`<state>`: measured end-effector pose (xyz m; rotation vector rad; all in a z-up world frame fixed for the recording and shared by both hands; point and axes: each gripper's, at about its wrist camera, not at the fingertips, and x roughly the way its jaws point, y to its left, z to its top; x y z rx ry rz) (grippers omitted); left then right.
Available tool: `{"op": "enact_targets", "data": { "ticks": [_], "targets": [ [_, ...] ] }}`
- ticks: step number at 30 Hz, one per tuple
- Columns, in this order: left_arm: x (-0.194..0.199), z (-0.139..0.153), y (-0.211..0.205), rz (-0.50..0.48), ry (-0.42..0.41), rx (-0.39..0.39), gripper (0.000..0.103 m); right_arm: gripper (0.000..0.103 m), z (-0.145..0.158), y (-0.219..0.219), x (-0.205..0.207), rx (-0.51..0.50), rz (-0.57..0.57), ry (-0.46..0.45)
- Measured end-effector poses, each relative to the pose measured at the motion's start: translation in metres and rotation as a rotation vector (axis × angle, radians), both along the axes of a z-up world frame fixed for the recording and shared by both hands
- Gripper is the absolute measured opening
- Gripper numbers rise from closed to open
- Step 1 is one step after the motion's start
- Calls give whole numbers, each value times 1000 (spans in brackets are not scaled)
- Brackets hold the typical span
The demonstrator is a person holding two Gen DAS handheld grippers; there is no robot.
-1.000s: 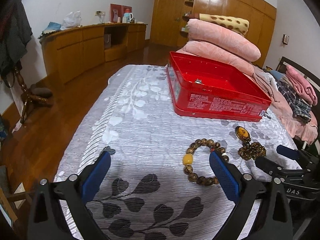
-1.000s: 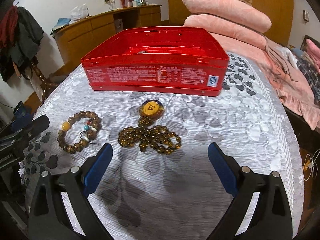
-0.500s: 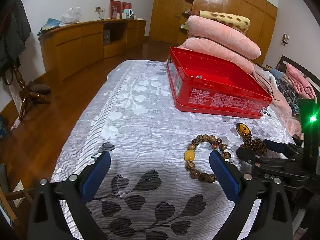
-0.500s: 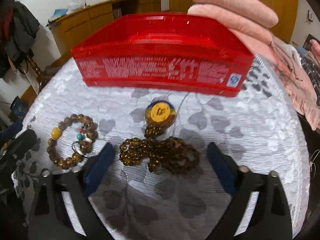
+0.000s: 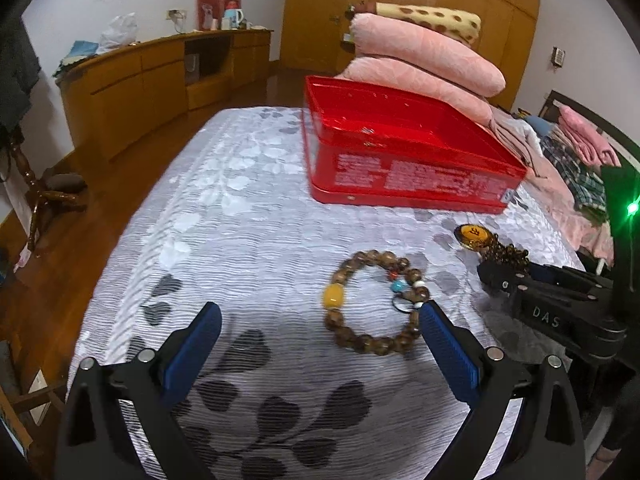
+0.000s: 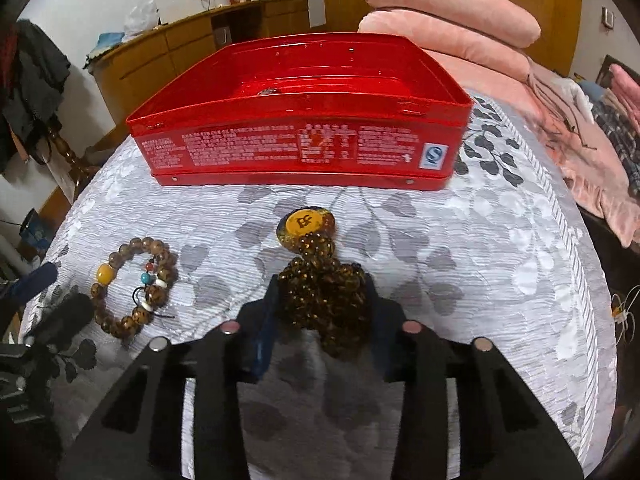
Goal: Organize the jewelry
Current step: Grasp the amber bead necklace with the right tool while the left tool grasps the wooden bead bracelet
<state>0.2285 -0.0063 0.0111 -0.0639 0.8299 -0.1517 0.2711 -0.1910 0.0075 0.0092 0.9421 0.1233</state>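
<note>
Near bed edge – right hand-held gripper (image 6: 324,304) closing, clamped on bead necklace (image 6: 320,280); left (image 5: 320,332) apart.

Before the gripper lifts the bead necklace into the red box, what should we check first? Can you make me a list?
1. Right gripper closed around the bead necklace: ok, its jaws have just been closing and the bunched beads sit between the pads.
2. Whole necklace gathered: not ok, the yellow pendant lies outside the jaws.
3. Grip firm enough to lift: cannot tell.
4. Red box open: ok, no lid on it.
5. Room inside the box: ok, only one small item shows inside.
6. Left gripper out of the way: ok, open beside the bracelet.
</note>
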Motion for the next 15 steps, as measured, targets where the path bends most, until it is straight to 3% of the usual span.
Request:
{"op": "enact_targets", "data": {
  "ticks": [3,8,13,15],
  "targets": [
    [3,-3,-5,-6,14,5,97,15,1,-7,-5,20,-7,2],
    [13,-12,-2,-7,71,-27,92,15,2,-12,-10,43,2,1],
    [20,-13,0,8,70,4,65,21,4,-9,-12,35,22,-8],
    [21,-12,-2,14,67,32,58,31,4,-7,-13,31,26,-11]
  ]
}}
